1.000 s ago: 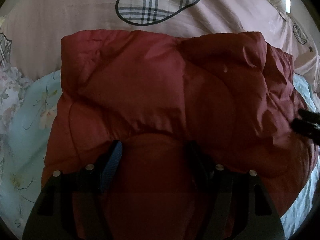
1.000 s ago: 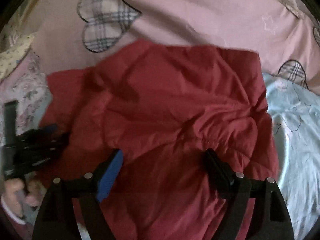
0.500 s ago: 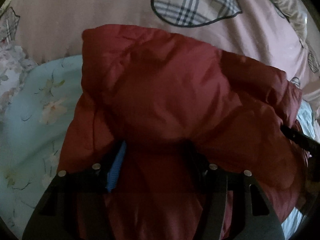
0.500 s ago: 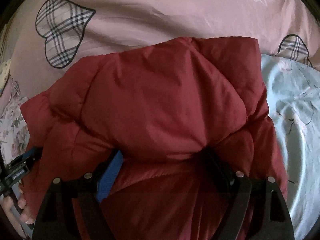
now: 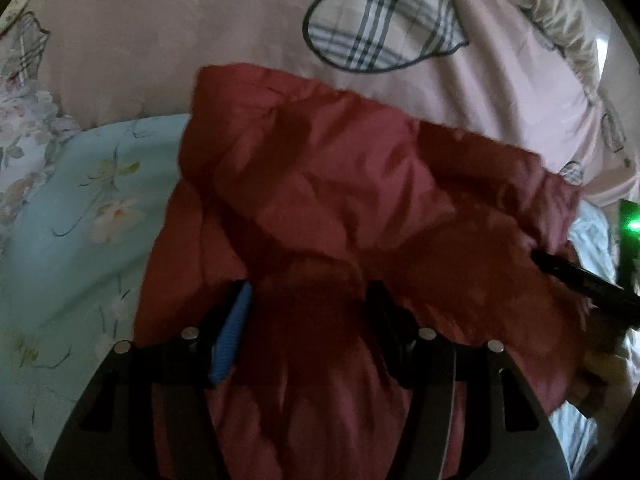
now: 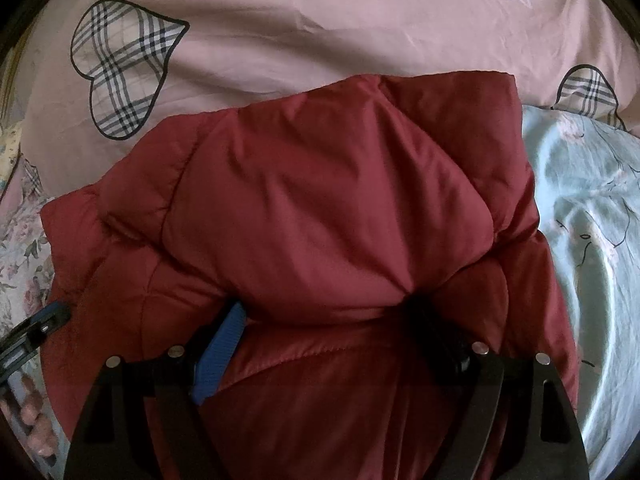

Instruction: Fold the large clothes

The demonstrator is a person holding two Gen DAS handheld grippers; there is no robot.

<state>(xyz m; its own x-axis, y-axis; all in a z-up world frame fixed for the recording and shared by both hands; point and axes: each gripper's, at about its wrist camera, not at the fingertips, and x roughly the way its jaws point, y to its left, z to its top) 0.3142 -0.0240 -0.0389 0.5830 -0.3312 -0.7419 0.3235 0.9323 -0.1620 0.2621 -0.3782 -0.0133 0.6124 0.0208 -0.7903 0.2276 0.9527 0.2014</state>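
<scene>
- A padded red jacket (image 6: 332, 208) is seen bunched up on a bed, lying across a pink quilt (image 6: 320, 28) printed with plaid hearts and a pale blue floral sheet (image 6: 592, 220).
- In the right wrist view, the jacket's thick fabric is gripped by the right gripper (image 6: 328, 320); the jaws are set wide, with the blue pad (image 6: 218, 356) on one side and the dark finger on the other pressed into the bulging cloth.
- In the left wrist view, a gathered fold of the same jacket (image 5: 360, 208) is clamped by the left gripper (image 5: 308, 320), the fabric pinched between its blue pad (image 5: 232, 336) and the opposite black finger.
- The tip of the left gripper is seen at the left edge of the right wrist view, touching the jacket's edge, with the person's fingers (image 6: 28, 412) below it.
- The right gripper's black finger (image 5: 580, 280) is seen at the right edge of the left wrist view, against the jacket's far side, beside a green light (image 5: 632, 224).
- A plaid heart (image 5: 384, 28) is shown beyond the jacket's upper edge.
</scene>
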